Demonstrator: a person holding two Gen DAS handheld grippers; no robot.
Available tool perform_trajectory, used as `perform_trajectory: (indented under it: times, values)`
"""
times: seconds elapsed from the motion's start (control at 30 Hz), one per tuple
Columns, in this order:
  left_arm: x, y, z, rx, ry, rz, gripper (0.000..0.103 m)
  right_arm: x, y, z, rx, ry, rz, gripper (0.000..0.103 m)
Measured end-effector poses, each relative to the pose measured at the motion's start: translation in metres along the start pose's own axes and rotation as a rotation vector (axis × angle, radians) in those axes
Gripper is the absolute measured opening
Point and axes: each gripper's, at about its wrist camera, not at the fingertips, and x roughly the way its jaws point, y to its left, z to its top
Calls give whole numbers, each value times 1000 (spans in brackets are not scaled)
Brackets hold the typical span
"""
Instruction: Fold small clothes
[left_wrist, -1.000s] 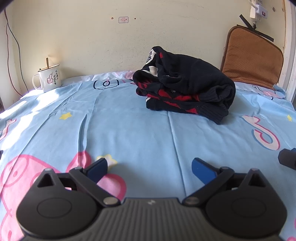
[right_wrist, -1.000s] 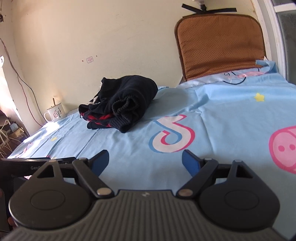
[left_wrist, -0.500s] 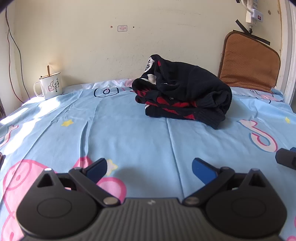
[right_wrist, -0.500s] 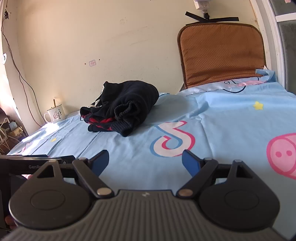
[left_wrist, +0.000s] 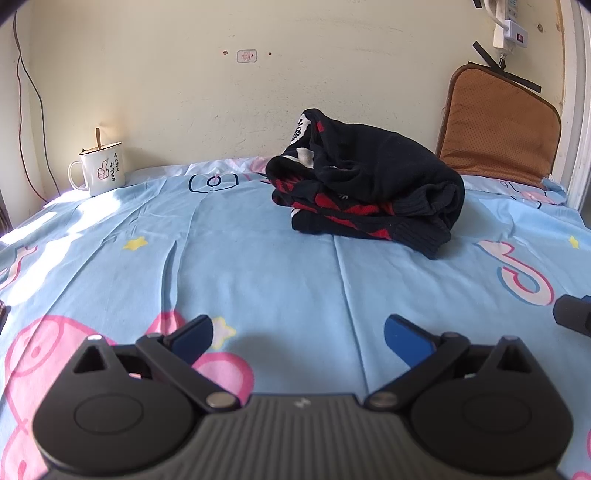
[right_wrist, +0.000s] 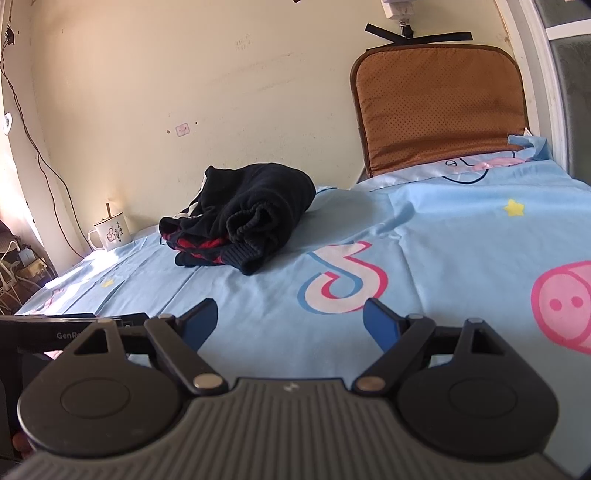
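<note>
You've edged both tools closer: left tool (left_wrist: 298, 334) and right tool (right_wrist: 290, 320) wide (empty), lined up on the sweater (left_wrist: 369, 184).

Home bedroom, cartoon bedsheet (left_wrist: 258, 266), mug (left_wrist: 101, 171), cushion (right_wrist: 439, 110) against wall

left tongs (left_wrist: 298, 339) nearer sweater (left_wrist: 369, 184) | right tongs (right_wrist: 290, 323) nearer, view pitched down
</note>
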Motion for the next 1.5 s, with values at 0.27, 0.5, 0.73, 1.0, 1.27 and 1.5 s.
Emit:
perform_trajectory:
  times: [0.27,0.5,0.73,1.0,1.27,1.5]
  values:
    - [-1,0,-1,4,-5,-6,102,-1,-1,0,13,-5,4,88]
    - [-4,-1,-1,5,-26,-15,103,0,-4,1,38,-2,3,88]
    - [-7,-3,-2,15,-55,-19,103,1,-5,2,43,1,-3,88]
    - [-2,2,-1,-12,-24,-35,103,2,-7,2,51,10,-2,88]
    - [1,3,-1,-21,-1,-35,103,2,-8,2,63,10,0,88]
    - [1,5,-1,-34,-1,-51,103,6,-10,3,76,27,-5,88]
